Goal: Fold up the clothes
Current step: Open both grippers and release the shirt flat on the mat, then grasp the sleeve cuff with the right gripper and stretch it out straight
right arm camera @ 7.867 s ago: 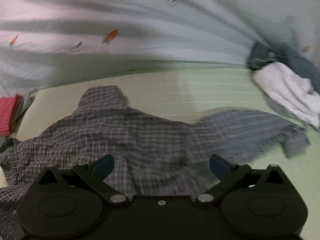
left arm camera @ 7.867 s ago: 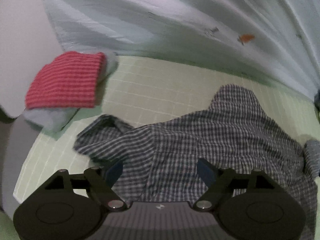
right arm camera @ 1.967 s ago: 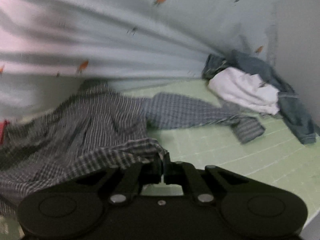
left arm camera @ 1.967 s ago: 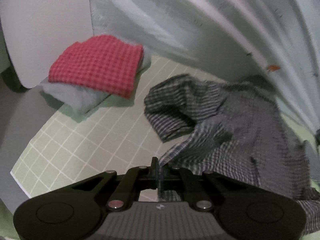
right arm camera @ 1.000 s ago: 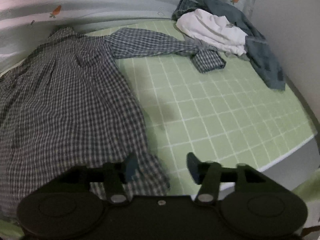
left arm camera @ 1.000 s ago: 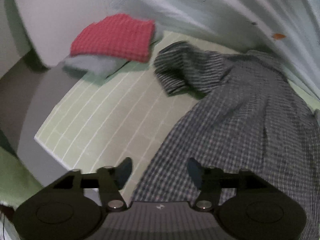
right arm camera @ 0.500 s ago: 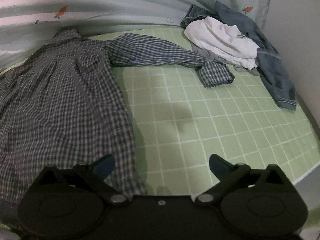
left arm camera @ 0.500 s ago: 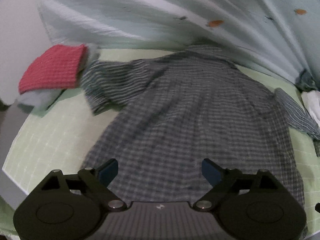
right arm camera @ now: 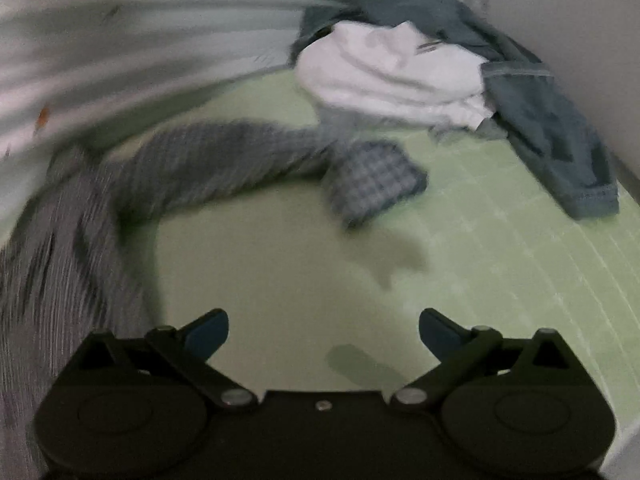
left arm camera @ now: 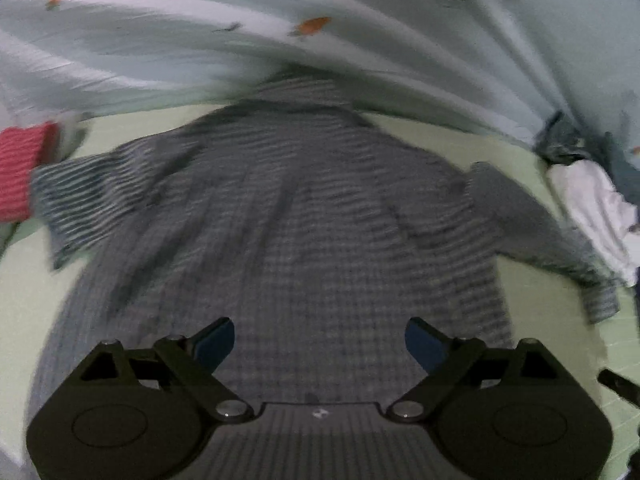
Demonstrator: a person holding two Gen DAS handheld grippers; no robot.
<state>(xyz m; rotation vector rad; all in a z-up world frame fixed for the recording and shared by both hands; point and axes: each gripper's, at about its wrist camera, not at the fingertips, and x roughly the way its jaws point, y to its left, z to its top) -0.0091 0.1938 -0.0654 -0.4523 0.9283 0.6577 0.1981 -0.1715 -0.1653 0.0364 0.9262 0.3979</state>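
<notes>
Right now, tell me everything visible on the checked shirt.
The checked shirt looks like thin woven cloth in a dark grey and white check. It lies spread flat on the green gridded mat, collar toward the pale curtain, both sleeves out sideways. One cuff is folded over beside the white garment. No hand-held gripper touches it.

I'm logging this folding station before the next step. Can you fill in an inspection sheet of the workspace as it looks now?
Surface: green gridded mat, bare beside the shirt.
Job's things: checked shirt spread flat, sleeves out to both sides; cuff lies by the pile.
Clutter: white garment on blue denim; red folded cloth at the mat's other end.
Grippers: left gripper open over the shirt; right gripper open over bare mat; both empty.
Cables: nothing seen.
Surroundings: pale carrot-print sheet behind.
</notes>
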